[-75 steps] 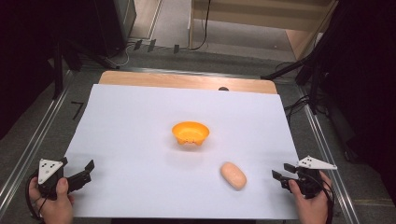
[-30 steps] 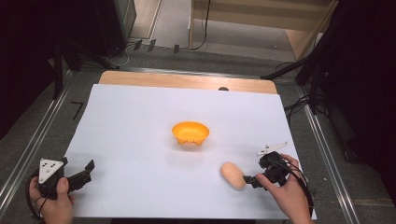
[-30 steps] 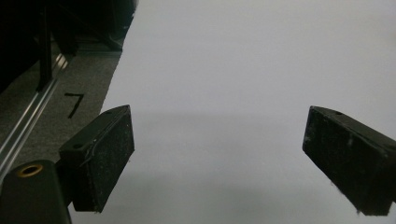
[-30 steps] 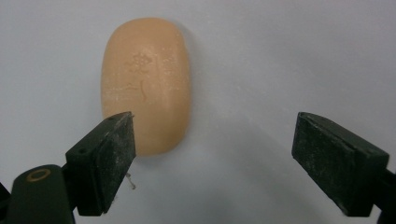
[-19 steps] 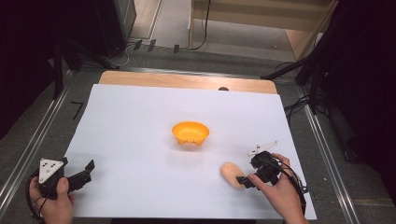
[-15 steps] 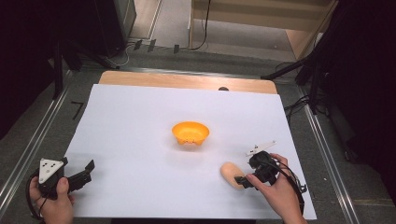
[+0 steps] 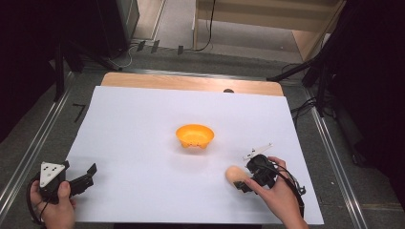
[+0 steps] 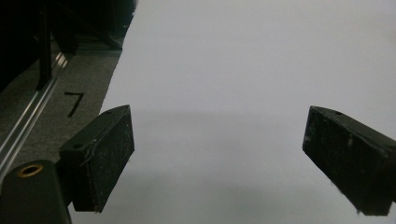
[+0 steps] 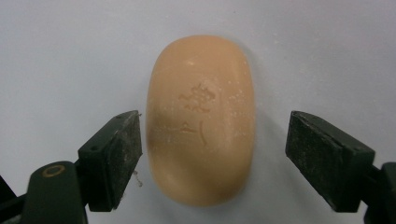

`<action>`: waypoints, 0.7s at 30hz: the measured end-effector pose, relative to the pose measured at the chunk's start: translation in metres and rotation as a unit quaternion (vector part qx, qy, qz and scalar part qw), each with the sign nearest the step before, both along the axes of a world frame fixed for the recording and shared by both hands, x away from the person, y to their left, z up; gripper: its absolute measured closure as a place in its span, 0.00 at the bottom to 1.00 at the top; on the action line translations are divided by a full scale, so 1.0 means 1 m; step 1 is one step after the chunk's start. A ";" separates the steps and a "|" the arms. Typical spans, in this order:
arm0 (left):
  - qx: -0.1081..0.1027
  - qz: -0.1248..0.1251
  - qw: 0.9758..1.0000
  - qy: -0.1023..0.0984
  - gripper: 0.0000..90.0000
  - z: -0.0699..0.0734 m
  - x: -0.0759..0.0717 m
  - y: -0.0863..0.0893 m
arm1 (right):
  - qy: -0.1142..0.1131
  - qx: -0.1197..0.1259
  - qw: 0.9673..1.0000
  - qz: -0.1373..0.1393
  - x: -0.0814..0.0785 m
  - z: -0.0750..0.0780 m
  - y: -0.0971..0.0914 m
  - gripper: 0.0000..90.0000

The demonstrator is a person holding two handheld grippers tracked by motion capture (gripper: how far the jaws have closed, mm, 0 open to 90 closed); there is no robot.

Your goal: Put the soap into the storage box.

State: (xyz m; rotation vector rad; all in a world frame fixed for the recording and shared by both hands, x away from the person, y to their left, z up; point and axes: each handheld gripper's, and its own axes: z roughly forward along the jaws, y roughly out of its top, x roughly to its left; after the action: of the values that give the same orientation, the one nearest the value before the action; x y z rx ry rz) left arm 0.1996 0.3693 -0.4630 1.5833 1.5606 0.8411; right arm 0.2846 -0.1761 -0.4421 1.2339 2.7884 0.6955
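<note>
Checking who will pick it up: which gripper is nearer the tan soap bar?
Right. The right gripper straddles the soap bar, jaws closing in; the left gripper hovers far across the white sheet.

Table top: pale wooden board [image 7: 191,82], its far strip bare; a small dark round mark [image 7: 229,90] at the far edge.
Covering: large white sheet [image 7: 143,124] laid over most of the board, matte, evenly lit.
Side rails: grey metal channels [image 7: 28,157] running along both long sides of the table; the right one [image 7: 336,167] likewise.
Marking: black tape angle [image 7: 79,110] on the grey surface left of the sheet.
Floor: grey, beyond the far edge [image 7: 176,28]; black cables [image 7: 205,28] trailing across it.
Furniture: light wooden unit [image 7: 267,19] at the far side.
Surround: dark, unlit areas [image 7: 28,47] to left and right.
</note>
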 end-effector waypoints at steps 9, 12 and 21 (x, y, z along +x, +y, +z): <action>-0.001 0.000 1.000 0.000 0.11 0.000 0.000 0.000 | 0.005 -0.019 1.000 0.012 0.003 -0.005 0.010 0.25; 0.001 -0.001 1.000 0.001 0.11 0.000 0.000 0.000 | 0.007 -0.023 1.000 0.014 0.003 -0.007 0.012 0.26; -0.001 0.002 1.000 0.000 0.11 0.000 0.000 0.000 | 0.001 -0.038 0.999 0.027 0.004 -0.010 0.018 0.30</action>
State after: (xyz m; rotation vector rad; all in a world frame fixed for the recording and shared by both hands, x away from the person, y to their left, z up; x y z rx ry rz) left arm 0.1997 0.3692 -0.4631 1.5788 1.5640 0.8413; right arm 0.2891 -0.1579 -0.4526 1.1507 2.8319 0.5852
